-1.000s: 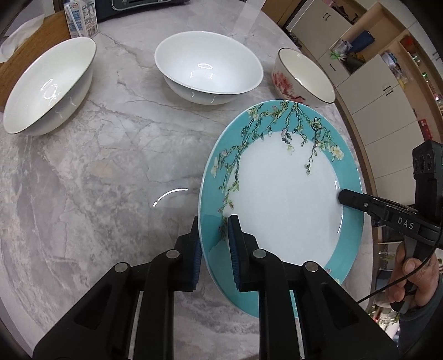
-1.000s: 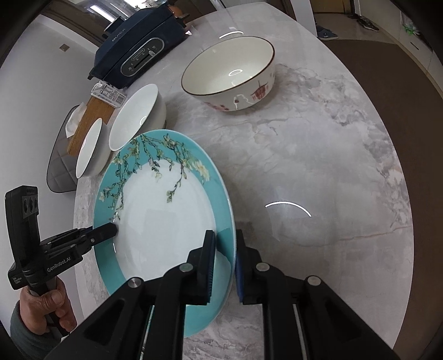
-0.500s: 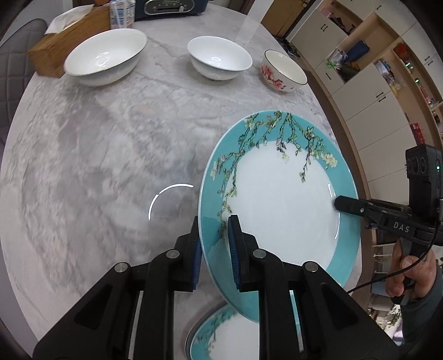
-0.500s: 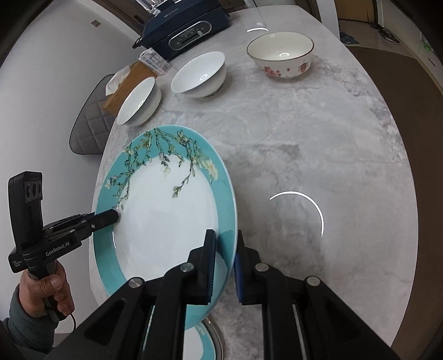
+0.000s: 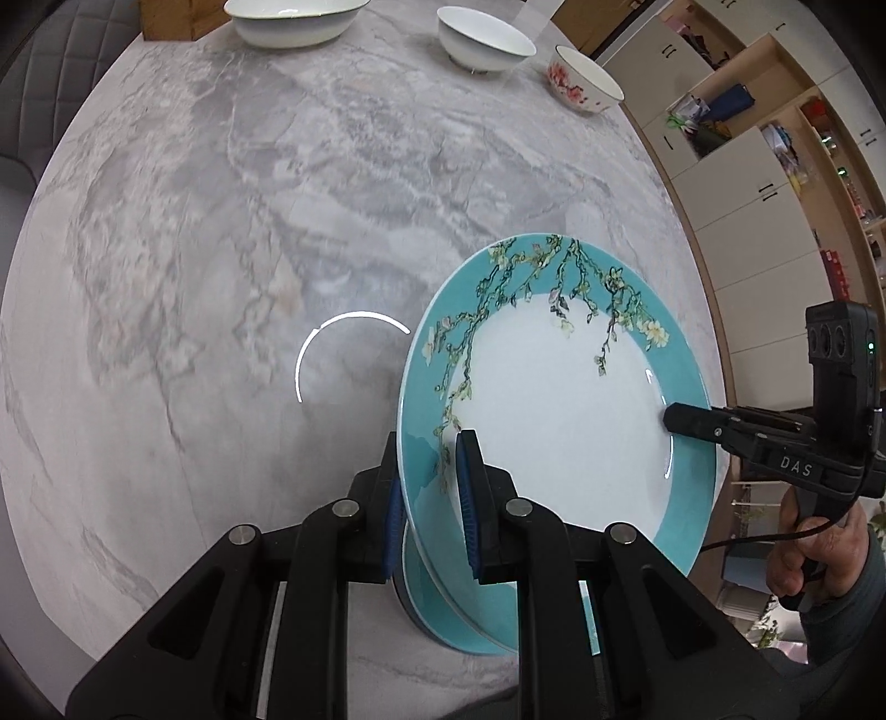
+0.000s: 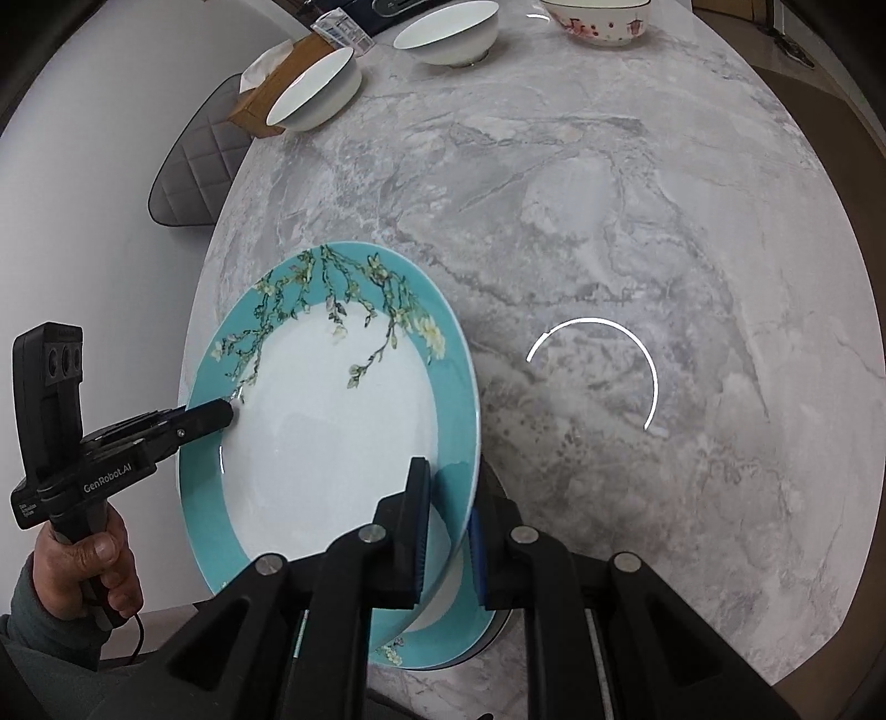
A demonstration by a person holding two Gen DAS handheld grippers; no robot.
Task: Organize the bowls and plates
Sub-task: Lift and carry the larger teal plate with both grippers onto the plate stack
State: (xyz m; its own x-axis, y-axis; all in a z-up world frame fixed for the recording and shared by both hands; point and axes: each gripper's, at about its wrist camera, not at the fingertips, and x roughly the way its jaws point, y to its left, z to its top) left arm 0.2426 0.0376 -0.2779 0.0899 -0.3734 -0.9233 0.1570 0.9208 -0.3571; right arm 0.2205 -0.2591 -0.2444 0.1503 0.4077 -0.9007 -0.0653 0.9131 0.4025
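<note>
Both grippers hold one teal-rimmed floral plate (image 5: 554,421) by opposite edges; it also shows in the right wrist view (image 6: 332,443). My left gripper (image 5: 429,487) is shut on its left rim, my right gripper (image 6: 448,526) on its right rim. The plate hangs tilted just above a second matching teal plate (image 5: 459,631) on the marble table's near edge, seen in the right wrist view (image 6: 437,642) too. Two white bowls (image 5: 293,22) (image 5: 484,36) and a red-flowered bowl (image 5: 584,83) stand at the far side.
A wooden tissue box (image 6: 271,83) and a dark appliance stand behind the bowls. A grey padded chair (image 6: 194,160) is beside the marble table (image 5: 221,221). Cabinets and shelves (image 5: 775,138) line the right wall.
Both grippers have carried the plate back toward the near table edge and lower. The bowls look farther away, and the second teal plate is in view beneath it.
</note>
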